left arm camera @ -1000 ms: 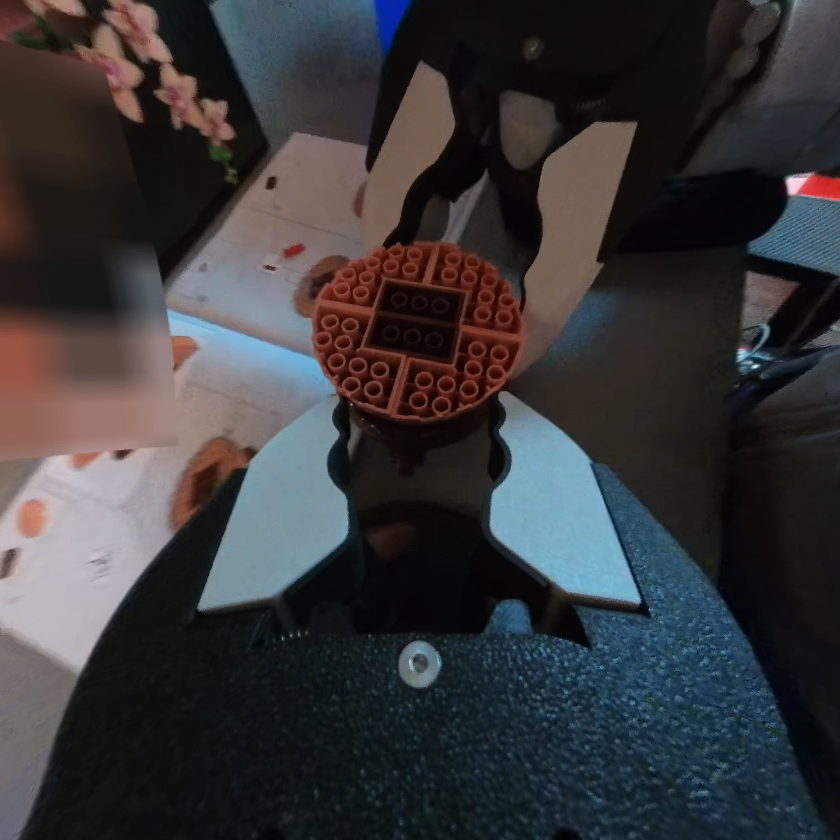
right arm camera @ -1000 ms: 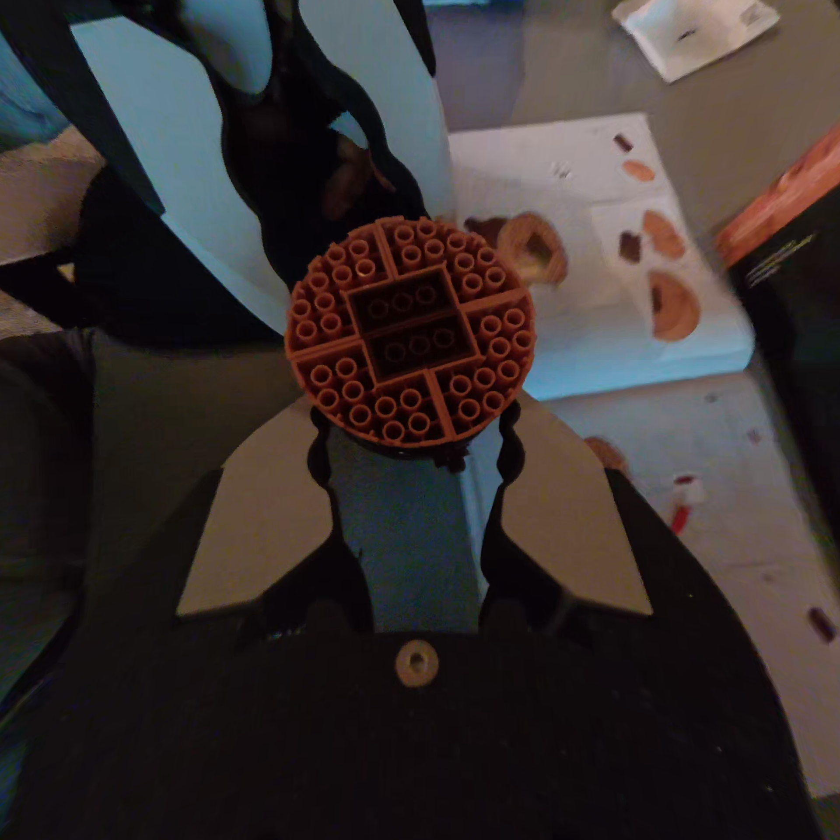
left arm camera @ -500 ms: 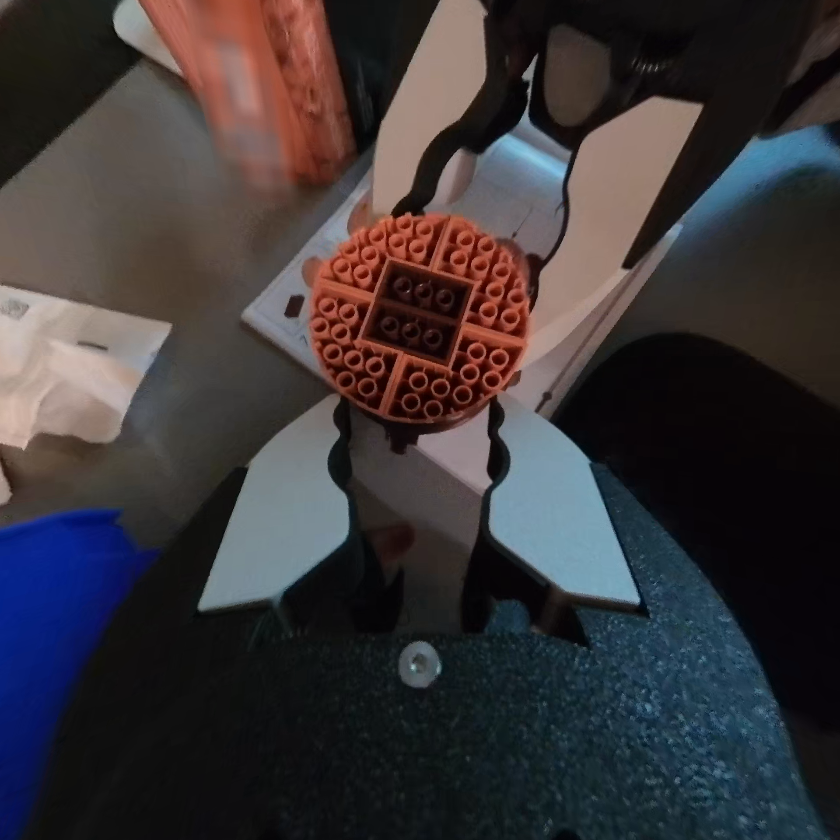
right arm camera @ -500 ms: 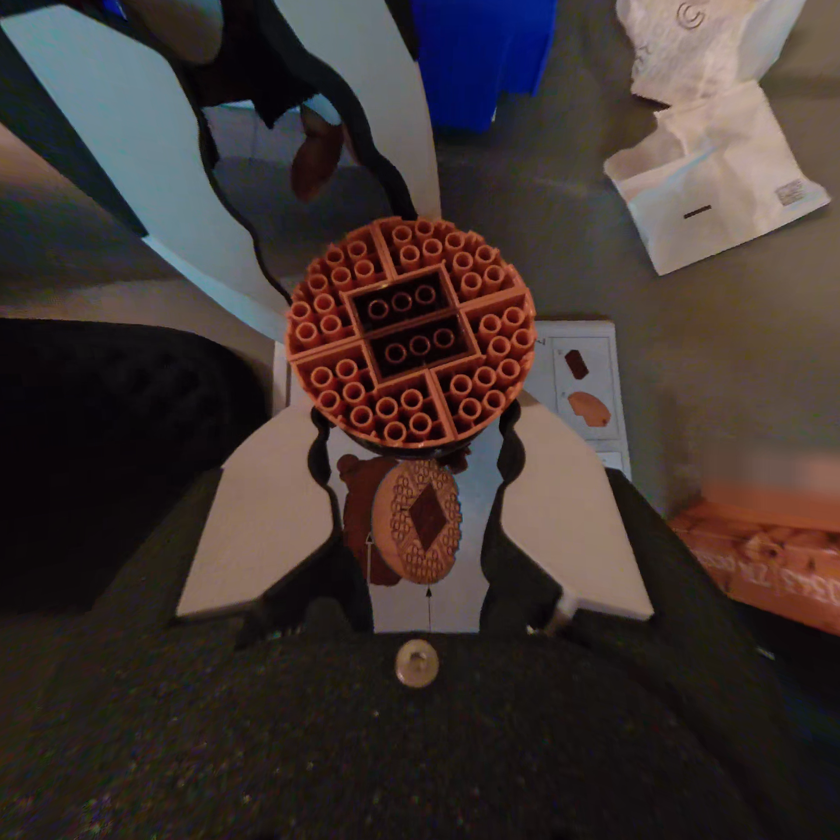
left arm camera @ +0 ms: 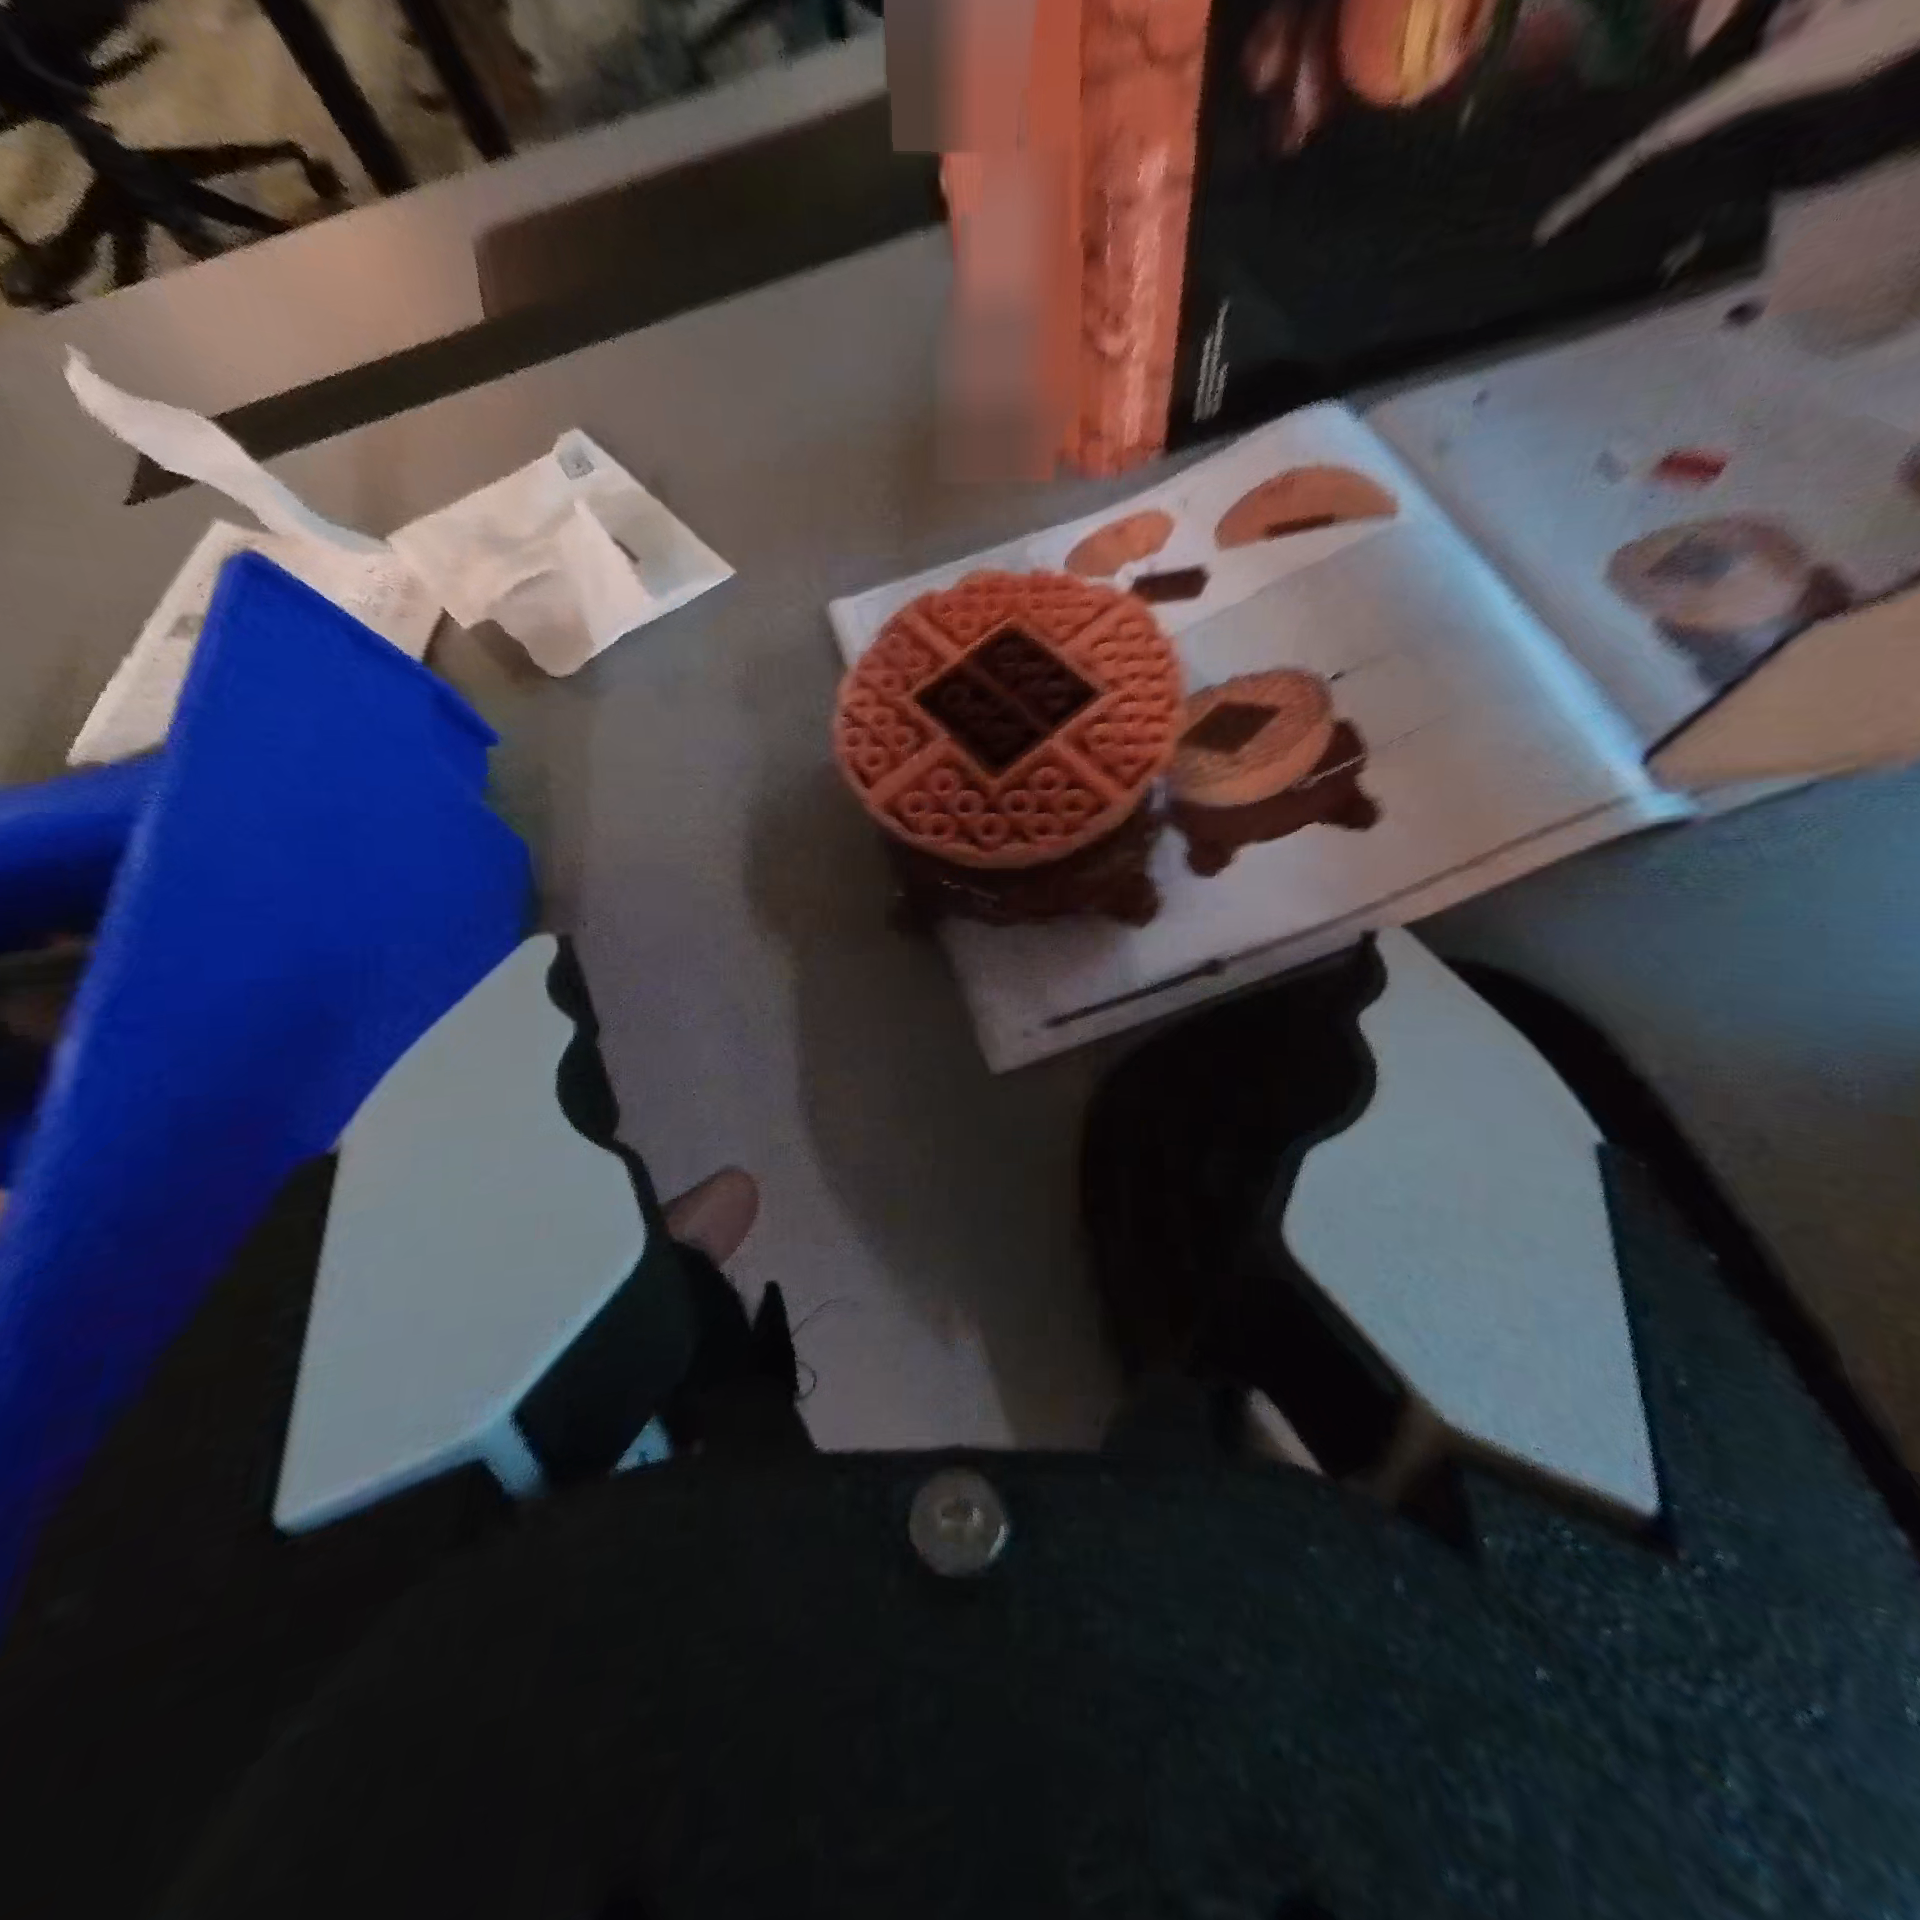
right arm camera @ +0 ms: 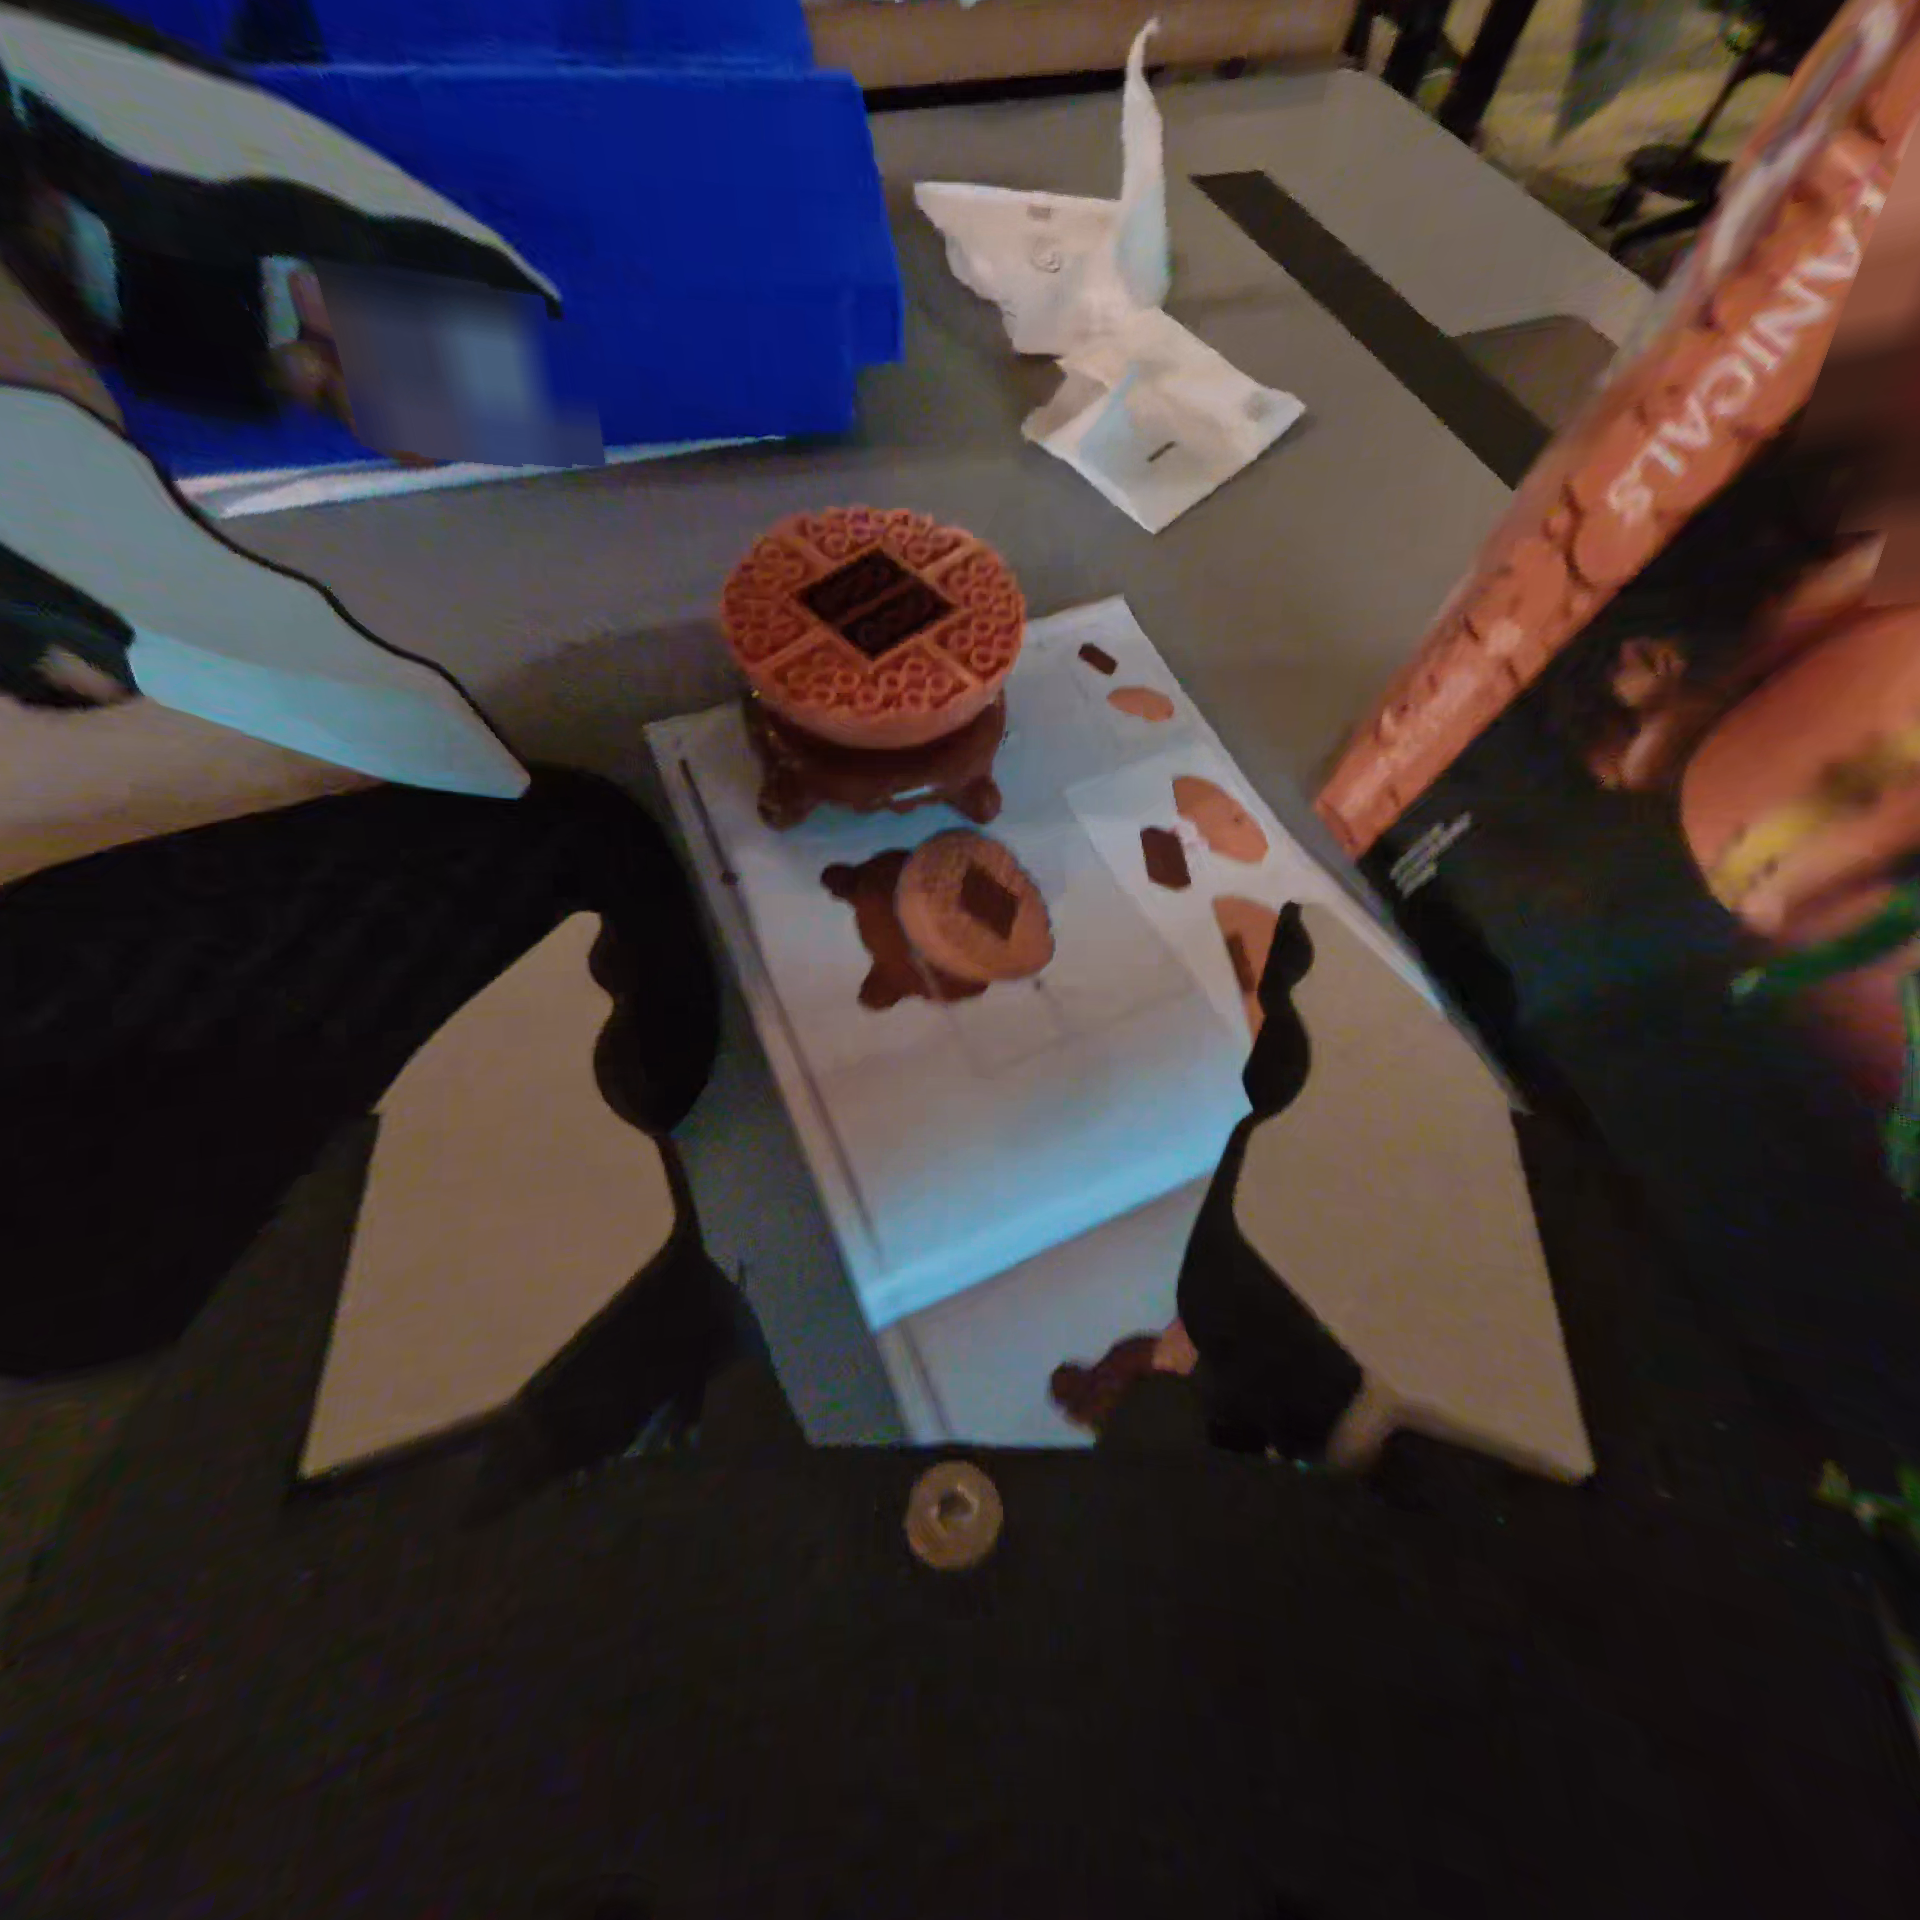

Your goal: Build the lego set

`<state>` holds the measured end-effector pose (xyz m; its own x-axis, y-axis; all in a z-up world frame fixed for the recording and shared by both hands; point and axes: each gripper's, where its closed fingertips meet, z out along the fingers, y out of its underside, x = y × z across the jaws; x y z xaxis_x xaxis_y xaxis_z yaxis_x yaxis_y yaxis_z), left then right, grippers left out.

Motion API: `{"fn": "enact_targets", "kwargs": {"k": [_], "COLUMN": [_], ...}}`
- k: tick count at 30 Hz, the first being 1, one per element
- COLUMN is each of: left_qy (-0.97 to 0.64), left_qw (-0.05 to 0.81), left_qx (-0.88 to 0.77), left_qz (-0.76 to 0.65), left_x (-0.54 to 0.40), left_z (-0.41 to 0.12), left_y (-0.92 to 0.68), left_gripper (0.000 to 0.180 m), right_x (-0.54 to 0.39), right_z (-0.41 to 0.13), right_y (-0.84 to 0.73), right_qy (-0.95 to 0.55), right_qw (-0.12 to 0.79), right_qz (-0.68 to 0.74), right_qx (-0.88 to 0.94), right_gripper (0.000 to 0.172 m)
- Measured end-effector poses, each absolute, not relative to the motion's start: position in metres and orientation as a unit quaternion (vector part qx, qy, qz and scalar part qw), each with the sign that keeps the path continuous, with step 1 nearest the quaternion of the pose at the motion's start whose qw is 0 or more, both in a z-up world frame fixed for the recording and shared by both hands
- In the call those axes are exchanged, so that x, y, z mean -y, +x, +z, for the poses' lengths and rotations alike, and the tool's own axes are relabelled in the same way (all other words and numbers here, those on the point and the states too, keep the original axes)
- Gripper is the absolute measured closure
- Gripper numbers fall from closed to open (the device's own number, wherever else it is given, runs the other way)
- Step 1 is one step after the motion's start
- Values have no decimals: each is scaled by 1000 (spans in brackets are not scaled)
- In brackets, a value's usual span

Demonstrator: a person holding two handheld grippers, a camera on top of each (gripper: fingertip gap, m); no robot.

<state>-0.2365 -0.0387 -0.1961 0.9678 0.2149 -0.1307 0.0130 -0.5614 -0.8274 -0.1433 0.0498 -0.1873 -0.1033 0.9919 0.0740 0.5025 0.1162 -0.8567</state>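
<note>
A round orange brick build point(left arm camera: 1006, 717) with a dark brown square centre and a brown footed base stands on the corner of an open instruction booklet point(left arm camera: 1403, 665). My left gripper point(left arm camera: 966, 956) is open and empty, drawn back from the build, with nothing between its fingers. In the right wrist view the build point(right arm camera: 873, 623) stands at the far end of the booklet point(right arm camera: 987, 1122). My right gripper point(right arm camera: 945, 925) is open and empty above the booklet page, short of the build. A finger of the left gripper point(right arm camera: 270, 655) shows at the left, spread wide.
A blue bin point(left arm camera: 208, 883) stands at the left and also shows in the right wrist view point(right arm camera: 644, 208). Crumpled white paper bags point(right arm camera: 1122, 353) lie behind the build. An orange and black box point(right arm camera: 1662, 582) stands at the right on the grey table point(left arm camera: 727, 436).
Both grippers were shut on the round build and held it up together. Now both have opened wide and drawn back, and the build stands on the booklet.
</note>
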Motion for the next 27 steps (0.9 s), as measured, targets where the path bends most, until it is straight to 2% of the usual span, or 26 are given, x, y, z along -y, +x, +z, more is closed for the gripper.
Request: {"fn": "enact_targets", "kwargs": {"k": [2,5,9,27], "left_qy": [-859,-839,-851,-837], "left_qw": [491,510,474,491], "left_qx": [97,150,171,164], "left_qz": [109,117,146,178], "left_x": [39,41,47,55], "left_z": [-193,-196,-210,-197], "left_y": [-215,-194,-186,-164], "left_gripper": [47,57,55,57], "right_x": [-43,-39,-36,-18], "right_z": [-188,-189,-202,-192], "right_y": [-124,-101,-79,-79], "right_qy": [-581,-605,-632,-628], "right_qw": [370,394,384,385], "right_qz": [347,340,306,334], "right_qx": [637,602,599,588], "right_gripper": [68,78,70,74]}}
